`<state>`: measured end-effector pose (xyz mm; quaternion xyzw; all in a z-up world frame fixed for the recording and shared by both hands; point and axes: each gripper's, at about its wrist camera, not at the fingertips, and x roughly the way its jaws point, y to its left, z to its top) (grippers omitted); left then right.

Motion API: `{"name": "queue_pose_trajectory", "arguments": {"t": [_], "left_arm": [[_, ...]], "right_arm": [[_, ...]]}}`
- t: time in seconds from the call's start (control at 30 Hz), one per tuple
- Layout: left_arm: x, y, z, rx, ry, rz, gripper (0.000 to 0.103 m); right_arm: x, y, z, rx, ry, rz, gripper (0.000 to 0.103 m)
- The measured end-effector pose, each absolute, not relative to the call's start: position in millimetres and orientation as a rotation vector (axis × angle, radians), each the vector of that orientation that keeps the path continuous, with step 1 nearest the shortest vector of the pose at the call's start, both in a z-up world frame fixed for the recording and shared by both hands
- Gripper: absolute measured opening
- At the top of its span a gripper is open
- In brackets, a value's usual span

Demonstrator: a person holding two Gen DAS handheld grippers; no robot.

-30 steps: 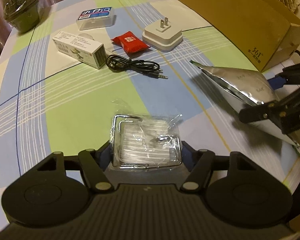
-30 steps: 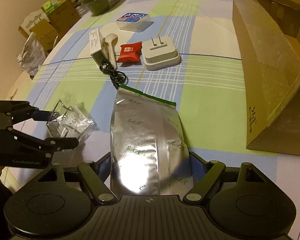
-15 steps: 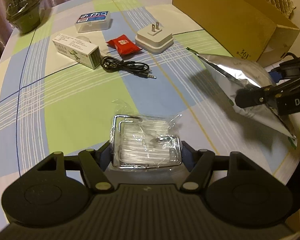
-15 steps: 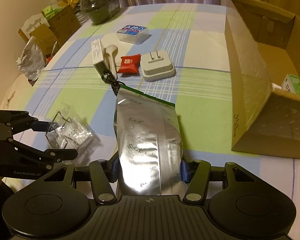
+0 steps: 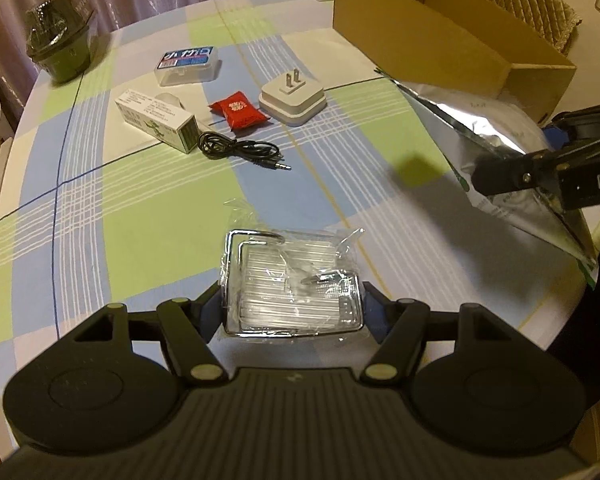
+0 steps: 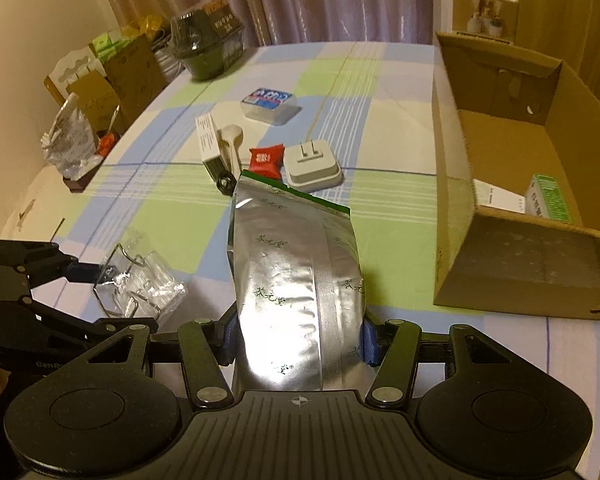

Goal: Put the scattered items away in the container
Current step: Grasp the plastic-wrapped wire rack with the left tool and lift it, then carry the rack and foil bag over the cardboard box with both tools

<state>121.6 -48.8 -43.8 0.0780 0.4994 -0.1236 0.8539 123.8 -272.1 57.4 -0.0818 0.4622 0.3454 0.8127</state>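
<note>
While the right gripper is clamped on the silver foil pouch and the left gripper pinches the plastic-wrapped wire rack, both loads hang above the checked tablecloth. To finish well, carry each fully over the cardboard box wall before letting go, keeping the pouch's far end from catching the rim; the plug adapter and red sachet wait beyond.

wrist views, angled down, sharing table
</note>
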Motion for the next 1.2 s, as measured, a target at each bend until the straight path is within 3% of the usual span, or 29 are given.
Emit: {"name": "queue_pose_trajectory", "arguments": {"t": [0.63,1.2], "left_arm": [[95.2,-96.0,-2.6,0.176,0.989,-0.316,0.065],[136.8,-173.1,48.2,0.203,0.861,-0.428,0.065]], "right_arm": [[104.1,-328.4,100.1,-0.111,0.912,0.663,0.058],[151.3,-389.4,144.1,-0.073,0.794,0.523,0.058]]}}
